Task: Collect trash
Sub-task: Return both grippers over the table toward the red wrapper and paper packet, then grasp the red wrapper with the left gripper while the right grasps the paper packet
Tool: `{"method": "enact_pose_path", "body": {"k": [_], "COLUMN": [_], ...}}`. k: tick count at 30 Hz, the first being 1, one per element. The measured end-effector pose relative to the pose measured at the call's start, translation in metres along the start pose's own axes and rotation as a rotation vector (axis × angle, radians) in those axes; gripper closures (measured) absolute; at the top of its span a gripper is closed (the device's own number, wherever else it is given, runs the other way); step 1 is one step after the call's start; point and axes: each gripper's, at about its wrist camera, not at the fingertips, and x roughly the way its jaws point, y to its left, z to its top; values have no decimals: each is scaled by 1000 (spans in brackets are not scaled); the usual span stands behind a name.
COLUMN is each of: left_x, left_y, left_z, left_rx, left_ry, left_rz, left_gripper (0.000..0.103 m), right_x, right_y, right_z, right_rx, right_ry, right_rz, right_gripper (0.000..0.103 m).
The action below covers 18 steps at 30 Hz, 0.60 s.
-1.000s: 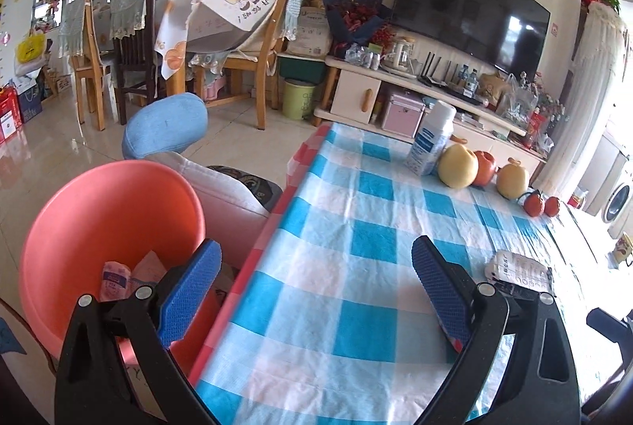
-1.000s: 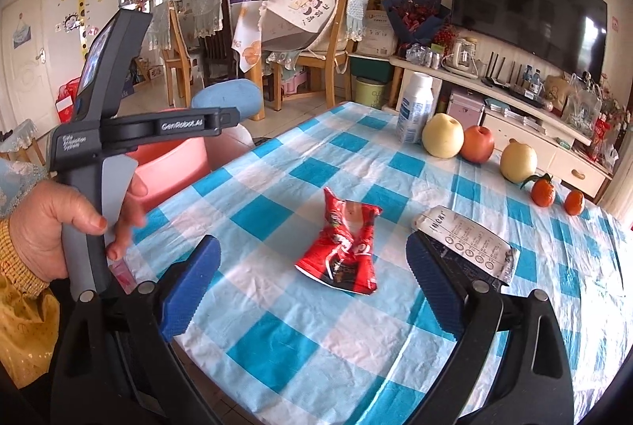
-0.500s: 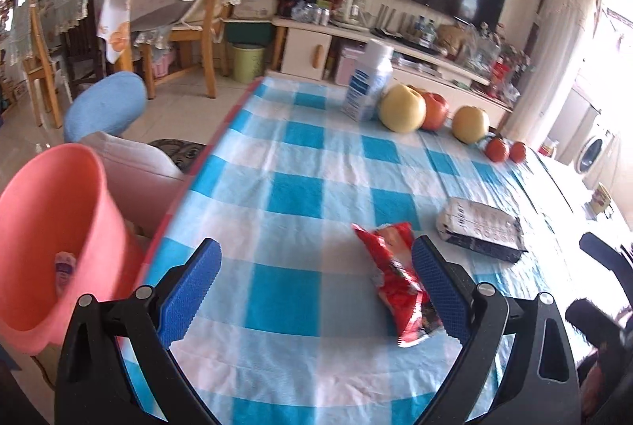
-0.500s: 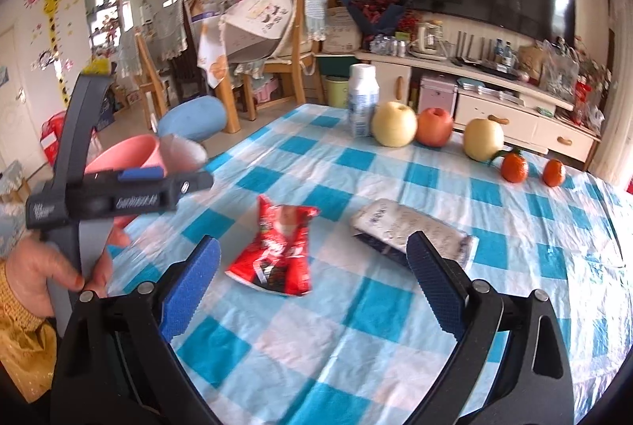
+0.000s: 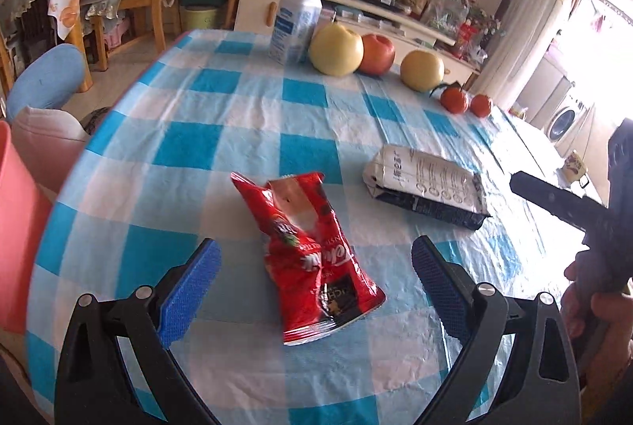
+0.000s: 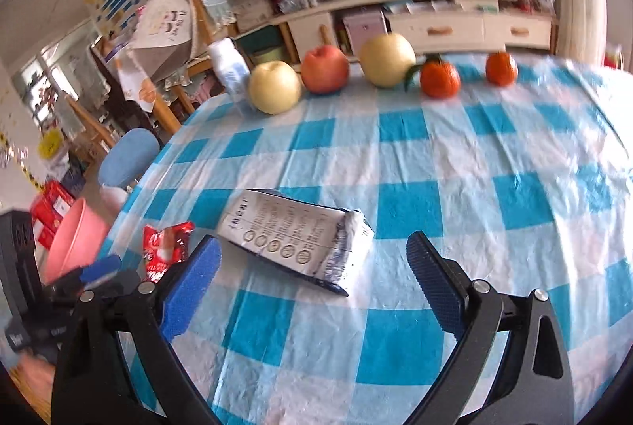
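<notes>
Both grippers have their blue-padded fingers spread wide, holding nothing. From the left gripper (image 5: 314, 290), the red wrapper (image 5: 306, 259) lies crumpled on the table between its fingers, touching neither pad. From the right gripper (image 6: 312, 276), the white packet (image 6: 294, 237) lies flat just ahead of the fingers, nearer the left pad (image 6: 194, 286).

Largest is the table (image 5: 182, 148), covered in a blue-and-white checked cloth. Off its left edge sits the pink bin (image 5: 18, 247), seen in the right view too (image 6: 73, 243). A blue stool (image 5: 45, 79) stands on the floor behind it. On the table, the white packet (image 5: 425, 186) rests to the right of the red wrapper, apart from it. Along the far edge stand a white bottle (image 5: 294, 21), a yellow pear (image 5: 336, 49) touching a red apple (image 5: 378, 53), another pear (image 5: 421, 69), and two small oranges (image 5: 465, 101). A hand (image 5: 593, 310) grips the right gripper's handle at the left view's right edge.
</notes>
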Motion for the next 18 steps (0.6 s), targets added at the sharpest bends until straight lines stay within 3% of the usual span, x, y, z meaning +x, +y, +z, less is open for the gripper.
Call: {"method": "enact_pose_path", "body": {"k": [4, 6, 8, 9, 10, 14, 18], "left_x": [15, 21, 26, 28, 30, 34, 37], "left_y": [-8, -10, -10, -9, -8, -4, -5], "left_z": [-1, -1, -1, -1, 0, 0, 2], "left_rx": [13, 23, 27, 25, 21, 5, 22], "left_ry": [19, 22, 30, 32, 36, 52, 54], "left_rz": [50, 92, 122, 133, 146, 160, 169], "left_gripper": [7, 7, 9, 17, 26, 27, 28], "right_x": [15, 22, 26, 26, 26, 24, 21], "right_y": [-10, -10, -8, -5, -2, 13, 36], "right_z": [-2, -5, -8, -9, -10, -17, -28], "right_rx": [53, 71, 74, 68, 58, 30, -3], "right_ry": [41, 69, 89, 93, 97, 120, 153], "right_rz": [54, 83, 96, 98, 104, 140, 229], "right_gripper": [10, 23, 24, 26, 28, 29, 29]}}
